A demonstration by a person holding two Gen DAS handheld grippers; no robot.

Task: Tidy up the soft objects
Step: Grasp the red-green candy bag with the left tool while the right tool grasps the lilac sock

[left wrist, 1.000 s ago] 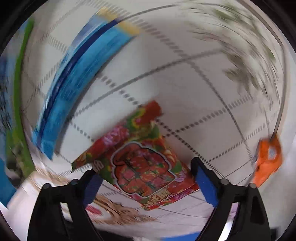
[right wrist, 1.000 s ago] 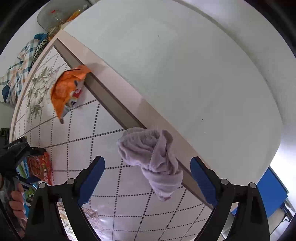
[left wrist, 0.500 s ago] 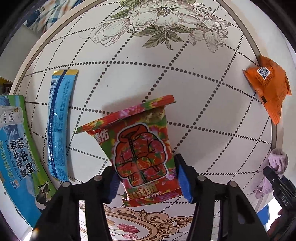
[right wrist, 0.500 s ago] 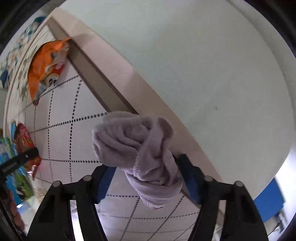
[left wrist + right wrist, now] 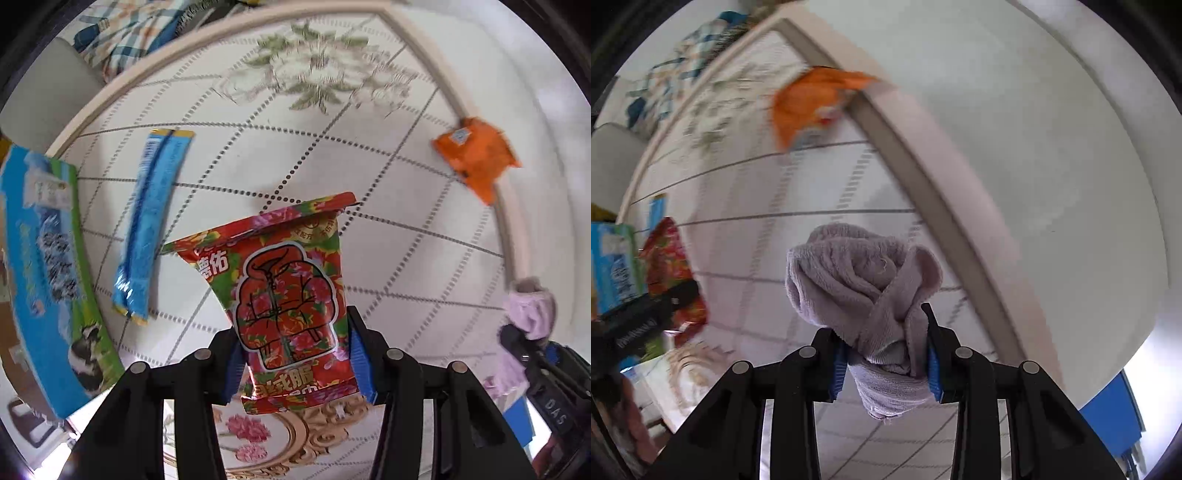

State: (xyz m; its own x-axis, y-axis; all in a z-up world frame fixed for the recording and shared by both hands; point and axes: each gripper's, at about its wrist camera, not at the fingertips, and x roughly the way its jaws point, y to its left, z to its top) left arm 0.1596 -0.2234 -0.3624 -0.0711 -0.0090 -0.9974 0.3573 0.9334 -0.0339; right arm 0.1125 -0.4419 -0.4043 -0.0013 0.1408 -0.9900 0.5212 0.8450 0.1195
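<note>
My left gripper [image 5: 295,354] is shut on a red floral packet [image 5: 288,288] and holds it above the patterned table [image 5: 332,147]. My right gripper [image 5: 886,354] is shut on a bunched lilac towel [image 5: 864,280] and holds it above the table near its right edge. The towel [image 5: 532,310] and the right gripper also show at the right in the left wrist view. The red packet [image 5: 668,266] and the left gripper show at the left in the right wrist view.
An orange packet [image 5: 476,155] lies at the table's right rim; it also shows in the right wrist view [image 5: 812,103]. A long blue packet [image 5: 151,229] and a blue-green carton [image 5: 48,266] lie at the left. Checked cloth [image 5: 140,29] lies beyond the far edge.
Both grippers closed from open onto their objects. The left now holds the red packet lifted, the right holds the towel lifted off the table.
</note>
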